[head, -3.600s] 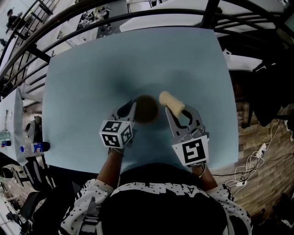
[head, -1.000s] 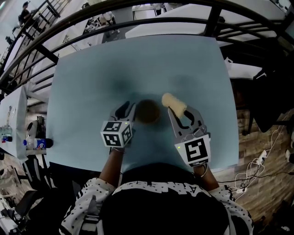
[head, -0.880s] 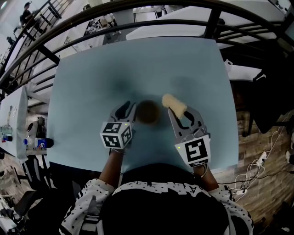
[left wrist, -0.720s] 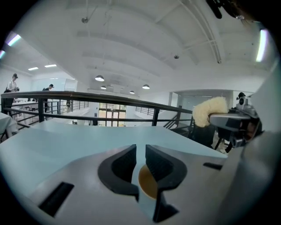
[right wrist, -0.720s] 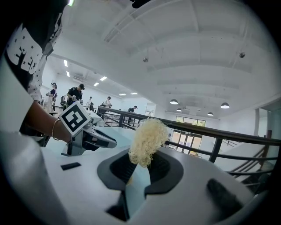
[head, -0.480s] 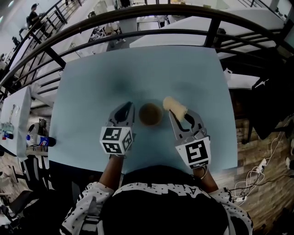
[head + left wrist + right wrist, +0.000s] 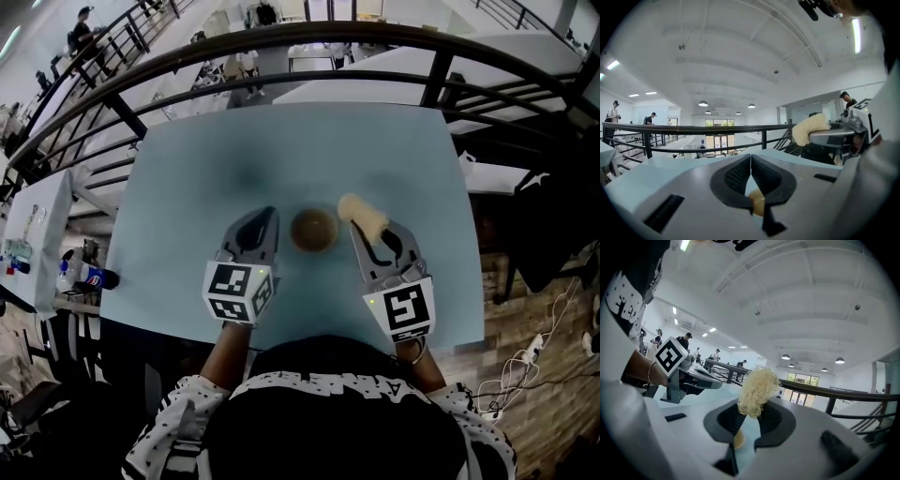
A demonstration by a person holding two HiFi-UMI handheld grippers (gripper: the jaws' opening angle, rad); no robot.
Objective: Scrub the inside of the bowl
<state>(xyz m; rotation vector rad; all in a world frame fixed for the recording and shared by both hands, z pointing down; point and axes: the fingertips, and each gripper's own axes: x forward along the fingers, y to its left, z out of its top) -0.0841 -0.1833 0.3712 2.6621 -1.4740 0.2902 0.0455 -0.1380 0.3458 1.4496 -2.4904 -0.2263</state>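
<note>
Bowl [image 7: 313,230] sat upright on the table [image 7: 187,178], about midway along the near edge and a little in from it, mouth up, nothing holding it. You had the left gripper [image 7: 266,214] just beside the bowl's left side, jaws pressed together with nothing between them. Its own view showed the pads meeting at the tips, with only a sliver of the bowl below. Couldn't tell if it touched the rim; it looked just clear.

Your right gripper [image 7: 372,236] was on the bowl's other side, jaws pinching a pale yellow fibrous scrubber [image 7: 362,216] that stuck out past the tips toward the far edge. The scrubber sat beside the rim, not inside the bowl.

Judgement: scrubbing wasn't under way here. You flanked the bowl, likely so the left could brace the wall while the right dipped the scrubber in. Being closed, the left couldn't clamp the rim without opening first. The bowl looked small and light, so unbraced it would probably skid or tip. Gripping the scrubber by its near end left most of it free to reach the inside.
</note>
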